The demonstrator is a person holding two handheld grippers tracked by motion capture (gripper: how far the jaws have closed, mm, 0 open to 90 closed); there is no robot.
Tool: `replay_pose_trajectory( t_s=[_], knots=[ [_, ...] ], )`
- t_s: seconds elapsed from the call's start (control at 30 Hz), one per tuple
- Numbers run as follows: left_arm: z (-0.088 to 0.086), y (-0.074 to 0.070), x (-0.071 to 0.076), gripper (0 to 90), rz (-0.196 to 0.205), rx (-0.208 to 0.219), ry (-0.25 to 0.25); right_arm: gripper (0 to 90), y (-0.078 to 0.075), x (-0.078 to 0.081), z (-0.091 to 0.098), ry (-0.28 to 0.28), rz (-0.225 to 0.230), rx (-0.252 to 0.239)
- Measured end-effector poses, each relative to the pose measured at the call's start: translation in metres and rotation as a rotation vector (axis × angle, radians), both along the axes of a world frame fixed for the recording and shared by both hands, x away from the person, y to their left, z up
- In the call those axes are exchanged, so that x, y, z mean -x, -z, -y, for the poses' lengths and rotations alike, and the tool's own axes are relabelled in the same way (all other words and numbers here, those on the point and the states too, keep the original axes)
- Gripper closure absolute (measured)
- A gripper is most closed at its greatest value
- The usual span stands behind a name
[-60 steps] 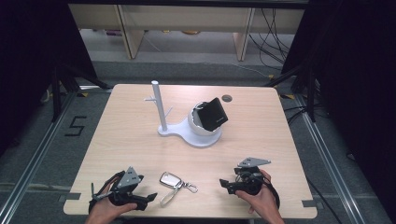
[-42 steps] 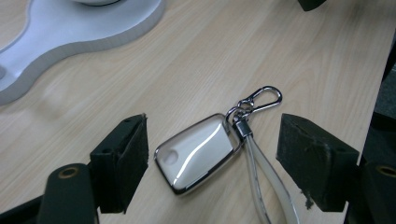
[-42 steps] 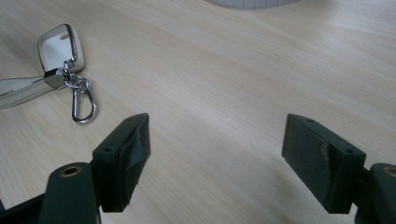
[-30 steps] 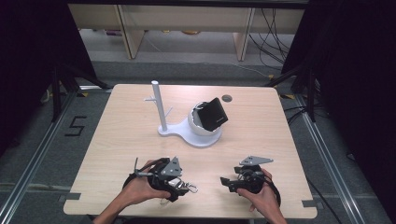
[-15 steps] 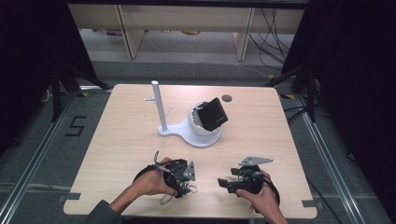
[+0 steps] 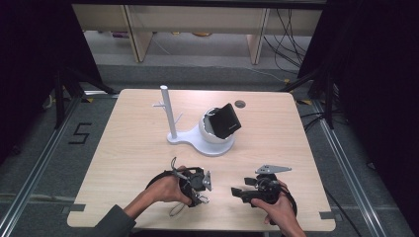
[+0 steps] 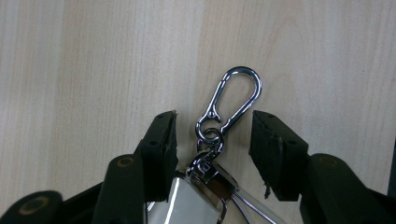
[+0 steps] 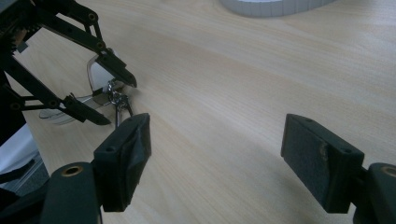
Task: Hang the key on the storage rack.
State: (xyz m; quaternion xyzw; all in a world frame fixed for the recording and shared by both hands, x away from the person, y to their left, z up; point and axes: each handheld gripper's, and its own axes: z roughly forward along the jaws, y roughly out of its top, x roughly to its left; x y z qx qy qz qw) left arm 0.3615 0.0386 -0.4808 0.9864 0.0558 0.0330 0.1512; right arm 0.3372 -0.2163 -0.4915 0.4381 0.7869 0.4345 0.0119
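The pale wooden table point(image 6: 128, 143) with rounded corners carries everything here, its light grain running under both grippers. Toward its far middle stands a white plastic stand point(image 6: 192, 139), a flat rounded base with a slim upright white post point(image 6: 168, 111) at its left end and a white cup-shaped cradle at its right; in that cradle a small black box-shaped device point(image 6: 226, 121) sits tilted. A small dark round grommet point(image 6: 240, 103) lies in the tabletop just behind the stand. Near the front edge, the left gripper point(image 6: 202, 190) is held low over the table by the person's left hand point(image 6: 165, 190), a dark sleeve showing at the wrist. Its jaws have just been closing and stand about half open, one on either side of the shiny chrome keychain point(image 7: 212, 154) that lies flat on the wood; in the left gripper view the black pads point(image 7: 163, 144) sit just beside the swivel link without pressing on it, the silver snap hook point(image 7: 236, 100) pointing away beyond the fingertips and the polished metal fob reaching back between the jaws. The right gripper point(image 8: 215, 163), held by the right hand point(image 6: 274, 210) near the front right of the table, is well apart from the keychain, its jaws wide and bare over the wood, a grey three-cornered plate point(image 6: 272, 169) on top.
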Motion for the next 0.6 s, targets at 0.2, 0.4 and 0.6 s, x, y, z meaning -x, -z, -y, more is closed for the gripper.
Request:
replay_pose_trajectory(
  t_s=[0.2, 0.4, 0.6],
  knots=[
    [0.004, 0.000, -0.002, 59.0, -0.031, -0.013, 0.018, 26.1, -0.001, 0.000, 0.000, 0.001, -0.006, 0.006],
    [0.010, -0.001, -0.001, 66.5, -0.053, -0.060, 0.021, 26.1, -0.001, 0.002, -0.002, 0.012, -0.037, -0.012],
    [0.016, -0.002, -0.001, 69.4, -0.070, -0.119, 0.024, 26.1, 0.000, 0.001, -0.002, -0.002, -0.019, -0.027]
  ],
)
